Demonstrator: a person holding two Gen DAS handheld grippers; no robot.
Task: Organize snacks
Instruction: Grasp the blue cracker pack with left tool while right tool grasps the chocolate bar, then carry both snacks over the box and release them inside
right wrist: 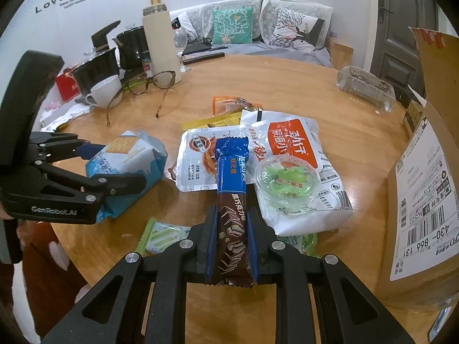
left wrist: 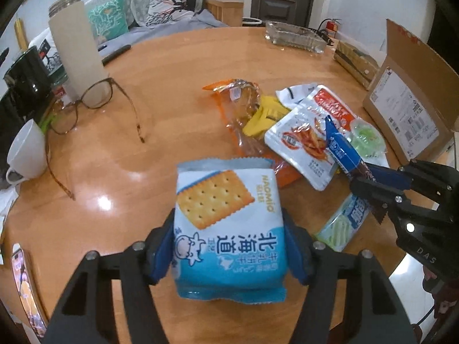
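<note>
My left gripper [left wrist: 229, 246] is shut on a blue-and-white cracker pack [left wrist: 226, 223] and holds it over the wooden table [left wrist: 160, 57]. It also shows in the right wrist view [right wrist: 129, 160]. My right gripper [right wrist: 231, 243] is shut on a blue-and-brown wafer bar [right wrist: 231, 200], also visible in the left wrist view [left wrist: 341, 149]. A pile of snacks lies ahead: a white pouch [right wrist: 200, 154], a red-and-white bag [right wrist: 292, 149], a green jelly cup [right wrist: 287, 180], an orange packet [left wrist: 243, 109] and a green-white pack [right wrist: 163, 238].
An open cardboard box [right wrist: 424, 189] stands at the right. Glasses [left wrist: 94, 100], a white mug [left wrist: 28, 152], a paper-wrapped jar [left wrist: 77, 48], black kettles [right wrist: 114, 54], a glass tray [right wrist: 364, 89] and a phone [left wrist: 25, 286] sit around the table's edges.
</note>
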